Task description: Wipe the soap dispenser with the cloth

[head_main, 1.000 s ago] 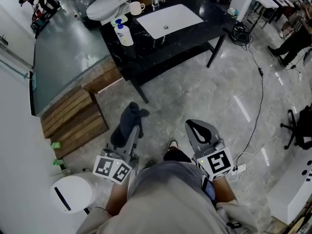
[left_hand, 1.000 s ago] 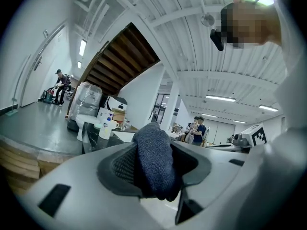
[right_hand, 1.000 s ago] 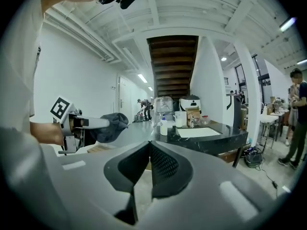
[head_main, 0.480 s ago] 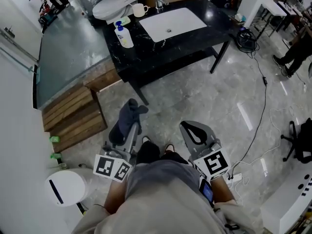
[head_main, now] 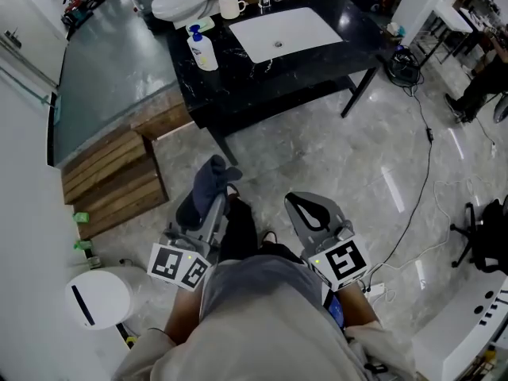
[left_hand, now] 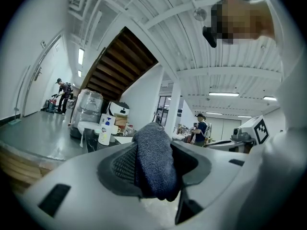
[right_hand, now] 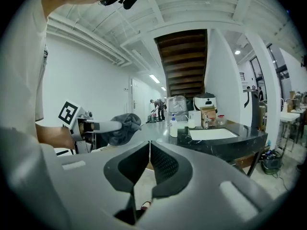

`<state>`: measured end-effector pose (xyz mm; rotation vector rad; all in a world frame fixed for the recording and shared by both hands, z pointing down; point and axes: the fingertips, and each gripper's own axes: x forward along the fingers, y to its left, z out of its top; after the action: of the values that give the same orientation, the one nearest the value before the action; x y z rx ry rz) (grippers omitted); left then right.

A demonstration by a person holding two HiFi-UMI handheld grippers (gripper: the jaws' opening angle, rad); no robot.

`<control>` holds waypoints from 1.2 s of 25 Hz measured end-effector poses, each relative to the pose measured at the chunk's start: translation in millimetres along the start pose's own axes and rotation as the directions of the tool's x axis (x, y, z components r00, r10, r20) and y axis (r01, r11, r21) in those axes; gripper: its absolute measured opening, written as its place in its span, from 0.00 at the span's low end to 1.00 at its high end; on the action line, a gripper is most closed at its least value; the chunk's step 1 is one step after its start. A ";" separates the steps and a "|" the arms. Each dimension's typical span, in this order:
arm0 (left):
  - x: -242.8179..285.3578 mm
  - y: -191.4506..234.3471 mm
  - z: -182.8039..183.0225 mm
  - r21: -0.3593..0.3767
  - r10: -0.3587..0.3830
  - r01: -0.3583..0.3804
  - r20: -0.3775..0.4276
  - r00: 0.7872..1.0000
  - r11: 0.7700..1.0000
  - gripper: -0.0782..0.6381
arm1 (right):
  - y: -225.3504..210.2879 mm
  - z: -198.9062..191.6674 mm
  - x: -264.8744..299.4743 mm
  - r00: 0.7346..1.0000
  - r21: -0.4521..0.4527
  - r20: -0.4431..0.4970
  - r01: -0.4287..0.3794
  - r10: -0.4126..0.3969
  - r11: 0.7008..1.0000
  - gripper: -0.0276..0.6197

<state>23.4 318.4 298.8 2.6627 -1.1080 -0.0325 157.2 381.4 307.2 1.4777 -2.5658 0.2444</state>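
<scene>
overall, a pale marble floor [head_main: 341,157] fills the head view, with the black counter [head_main: 262,82] across its top. the counter sits almost where it did in the frame a second ago and is well apart from the person.

the change lies lower down. a dark trouser leg [head_main: 238,230] has swung forward between the two grippers, where a second ago little but a shoe showed. both grippers have been carried slightly along with it. this reads as one stride of the approach, so wiping has not yet begun.

the left gripper [left_hand: 156,166] points about level, its jaws clamped on the dark grey-blue cloth [left_hand: 152,150]. the cloth bulges above the pads and hangs just below them, and the grip looks the same in all three head views.

the right gripper [right_hand: 149,163] has its jaws pressed together with nothing between them, also unchanged.

the soap dispenser [head_main: 204,51] is a white bottle with a blue pump. it stands upright near the counter's left end, just left of the white sink basin [head_main: 286,32], with a white mug [head_main: 231,7] behind it. no gripper is near it.

for the task, the cloth is already secured, so what remains is to close the gap to the counter and bring the cloth against the bottle. the empty right gripper looks free to steady the bottle, since a light pump bottle may tip under a sideways wipe.
</scene>
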 end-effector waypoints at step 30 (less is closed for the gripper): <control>129.4 173.6 38.7 -0.045 0.045 -0.047 -0.044 0.998 0.998 0.37 | -72.9 45.5 235.5 0.986 0.002 -0.071 -0.153 0.153 0.988 0.08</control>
<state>-10.0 101.5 313.7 2.5845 -1.1410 0.0076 101.0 137.5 320.7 1.2486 -2.6232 0.3059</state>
